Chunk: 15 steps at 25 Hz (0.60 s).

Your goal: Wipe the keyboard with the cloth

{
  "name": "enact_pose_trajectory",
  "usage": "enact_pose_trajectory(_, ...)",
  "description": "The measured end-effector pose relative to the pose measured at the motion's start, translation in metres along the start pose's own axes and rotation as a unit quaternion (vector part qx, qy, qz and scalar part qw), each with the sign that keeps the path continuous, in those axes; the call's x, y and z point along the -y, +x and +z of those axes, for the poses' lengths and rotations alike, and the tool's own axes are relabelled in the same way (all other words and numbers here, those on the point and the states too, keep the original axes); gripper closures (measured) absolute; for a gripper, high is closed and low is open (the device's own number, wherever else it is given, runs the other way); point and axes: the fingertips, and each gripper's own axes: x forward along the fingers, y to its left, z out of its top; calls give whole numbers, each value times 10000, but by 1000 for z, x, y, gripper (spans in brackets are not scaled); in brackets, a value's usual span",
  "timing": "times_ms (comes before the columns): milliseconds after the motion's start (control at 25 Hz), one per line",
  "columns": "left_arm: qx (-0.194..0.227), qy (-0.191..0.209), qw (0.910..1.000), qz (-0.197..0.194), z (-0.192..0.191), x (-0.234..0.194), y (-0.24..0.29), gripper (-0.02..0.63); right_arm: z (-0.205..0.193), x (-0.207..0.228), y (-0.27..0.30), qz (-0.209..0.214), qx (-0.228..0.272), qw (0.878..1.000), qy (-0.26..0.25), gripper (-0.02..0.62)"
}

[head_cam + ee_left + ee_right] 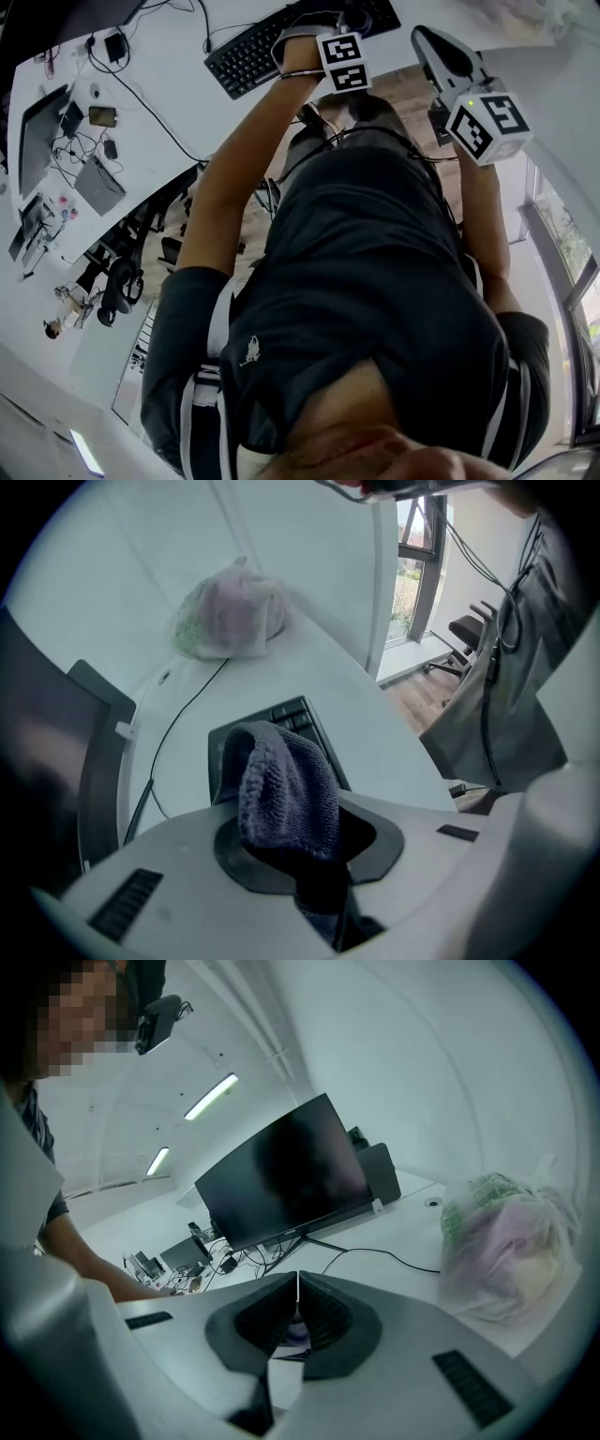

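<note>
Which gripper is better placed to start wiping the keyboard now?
Left. The left gripper is shut on the cloth, the keyboard just beyond it. The right gripper, shut without cloth, faces the monitor.

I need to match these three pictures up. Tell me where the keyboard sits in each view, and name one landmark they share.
Head view: the keyboard lies at top centre, on the white desk.
Left gripper view: centre, partly hidden behind the cloth held in the jaws.
Right gripper view: not in it.
Shared landmark: the plastic bag, upper left there and at the right edge of the right gripper view.
</note>
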Motion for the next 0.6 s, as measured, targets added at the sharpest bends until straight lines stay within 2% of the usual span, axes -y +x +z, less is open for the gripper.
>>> enact_pose_trajectory(280, -233, -766, 9966, 176, -103, 25, -32, 548, 1, -36, 13, 206, -86, 9996, -196, 584)
enact_pose_trajectory(600, -510, -1699, 9835, 347, -213, 57, -64, 548, -1, -82, 30, 375, -197, 9982, -417, 584)
